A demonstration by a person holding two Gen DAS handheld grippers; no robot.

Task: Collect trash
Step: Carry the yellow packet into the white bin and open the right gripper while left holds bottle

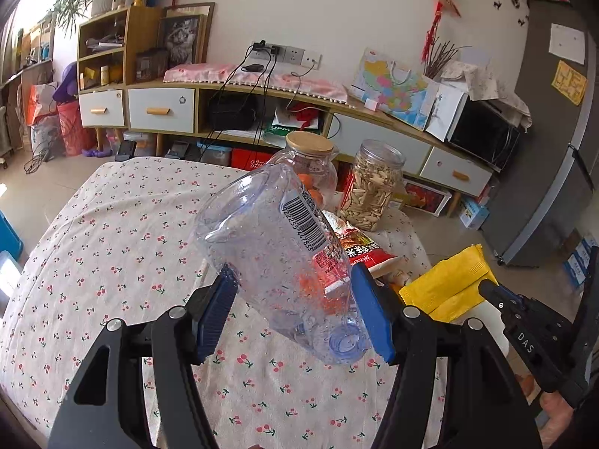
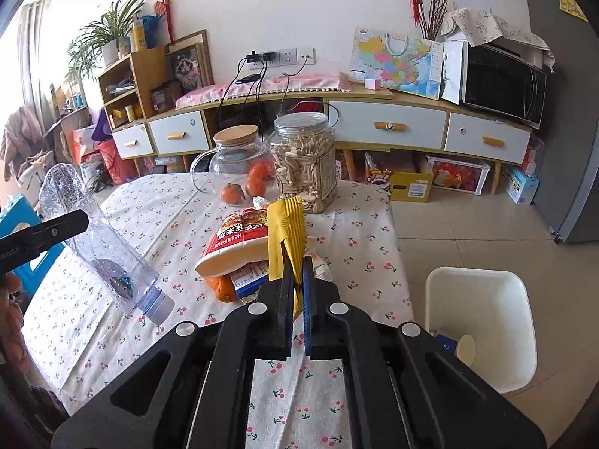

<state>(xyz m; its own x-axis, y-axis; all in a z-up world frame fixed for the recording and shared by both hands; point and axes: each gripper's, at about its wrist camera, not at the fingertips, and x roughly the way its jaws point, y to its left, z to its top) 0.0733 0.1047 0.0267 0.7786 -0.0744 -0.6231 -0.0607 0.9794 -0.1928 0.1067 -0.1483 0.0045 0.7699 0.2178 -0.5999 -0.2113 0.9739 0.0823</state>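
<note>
My left gripper (image 1: 294, 280) is shut on a clear empty plastic bottle (image 1: 277, 254) and holds it tilted above the cherry-print table (image 1: 112, 262), cap end toward me. The bottle also shows at the left of the right wrist view (image 2: 101, 247). My right gripper (image 2: 297, 273) is shut on a yellow wrapper (image 2: 286, 235), held above the table's right part; the wrapper also shows in the left wrist view (image 1: 449, 284). A red and white snack bag (image 2: 236, 247) lies on the table behind the wrapper. A white trash bin (image 2: 483, 321) stands on the floor right of the table.
A glass jug with a wooden lid (image 2: 236, 157), a jar of seeds (image 2: 305, 164) and oranges (image 2: 258, 179) stand at the table's far end. A long sideboard (image 2: 389, 123) with a microwave (image 2: 501, 82) lines the wall. A grey fridge (image 1: 554, 149) stands at right.
</note>
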